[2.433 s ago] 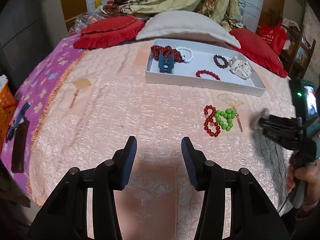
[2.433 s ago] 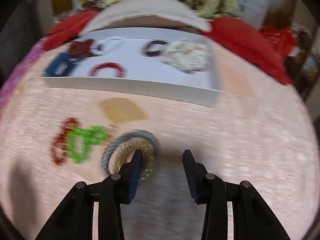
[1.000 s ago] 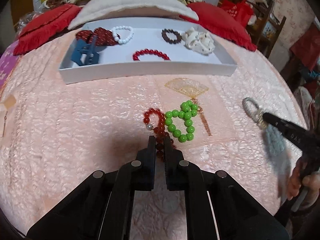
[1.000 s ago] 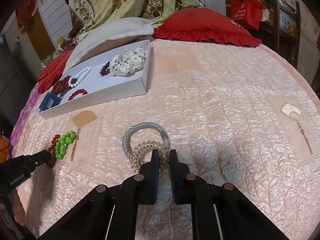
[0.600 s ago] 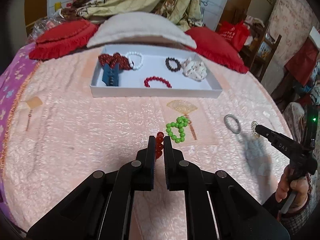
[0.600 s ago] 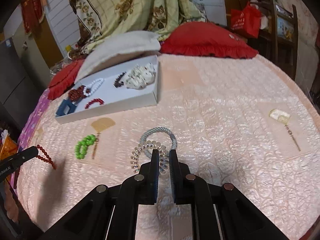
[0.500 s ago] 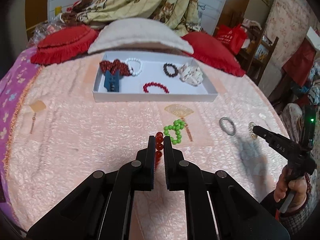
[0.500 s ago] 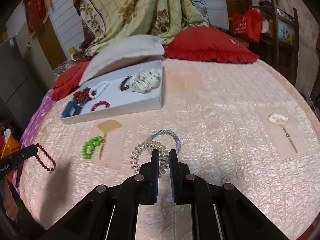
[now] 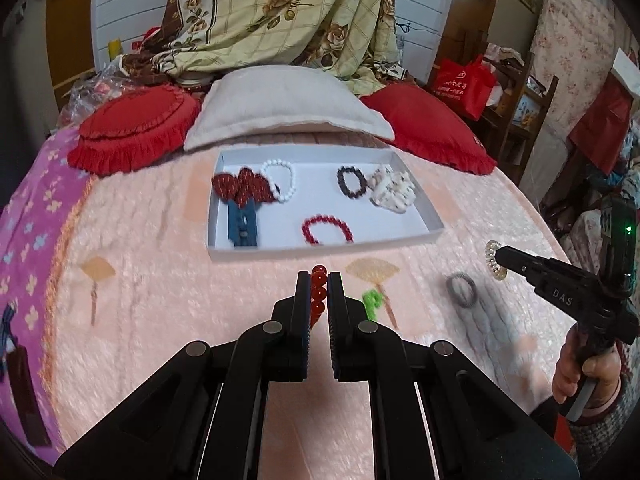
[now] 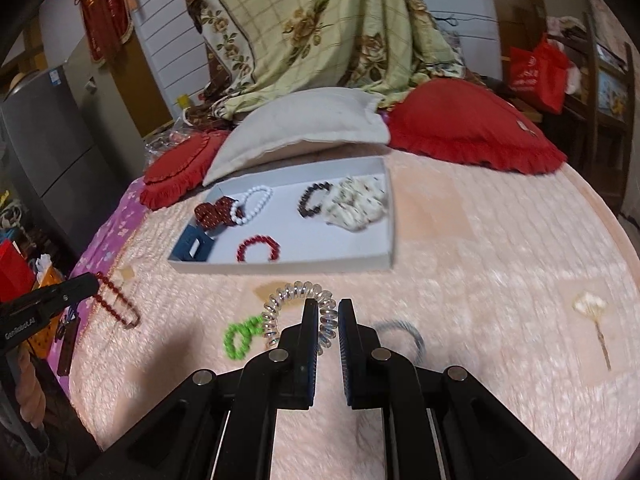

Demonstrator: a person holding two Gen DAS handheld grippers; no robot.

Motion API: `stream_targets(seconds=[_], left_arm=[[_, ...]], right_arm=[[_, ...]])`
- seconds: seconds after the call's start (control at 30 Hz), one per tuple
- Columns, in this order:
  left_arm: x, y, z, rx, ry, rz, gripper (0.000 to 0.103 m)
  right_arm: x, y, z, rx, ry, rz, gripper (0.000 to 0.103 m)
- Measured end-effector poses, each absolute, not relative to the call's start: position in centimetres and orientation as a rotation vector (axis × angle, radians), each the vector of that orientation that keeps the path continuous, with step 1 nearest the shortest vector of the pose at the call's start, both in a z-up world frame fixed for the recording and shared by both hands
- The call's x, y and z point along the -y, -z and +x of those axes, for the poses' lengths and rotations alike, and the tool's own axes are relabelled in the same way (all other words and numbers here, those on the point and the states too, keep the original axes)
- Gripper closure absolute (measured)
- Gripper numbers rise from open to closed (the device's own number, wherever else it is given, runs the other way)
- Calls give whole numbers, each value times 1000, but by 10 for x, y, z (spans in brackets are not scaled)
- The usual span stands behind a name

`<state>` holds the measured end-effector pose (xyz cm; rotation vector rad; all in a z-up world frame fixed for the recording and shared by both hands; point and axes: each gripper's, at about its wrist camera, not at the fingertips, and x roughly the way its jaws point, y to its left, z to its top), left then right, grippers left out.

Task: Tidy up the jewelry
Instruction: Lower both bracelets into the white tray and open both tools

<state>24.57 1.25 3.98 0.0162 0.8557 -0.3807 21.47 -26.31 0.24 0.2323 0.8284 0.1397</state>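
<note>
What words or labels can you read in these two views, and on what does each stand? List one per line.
"DAS": on the right gripper.
"GenRobot.AI": on the left gripper.
Print on the red bag: too blurred to read.

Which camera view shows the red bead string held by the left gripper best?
The right wrist view: the red bead string hangs there in a full loop from the left gripper. In the left wrist view only a few of its beads show between the closed fingers.
</note>
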Motion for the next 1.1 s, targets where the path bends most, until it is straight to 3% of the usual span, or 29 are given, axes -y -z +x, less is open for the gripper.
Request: stream_targets(seconds=[0.2,0.57,1.1], left_arm=[[3,-36,299,-874,366,25,97],[29,23,385,-978,301,74,97],[20,67,400,-1038,227,88,96]], right_arm=[[251,9,267,-876,-151,224,94],[241,61,351,-991,-132,267,94],[232,90,372,-1039,-118,238,94]])
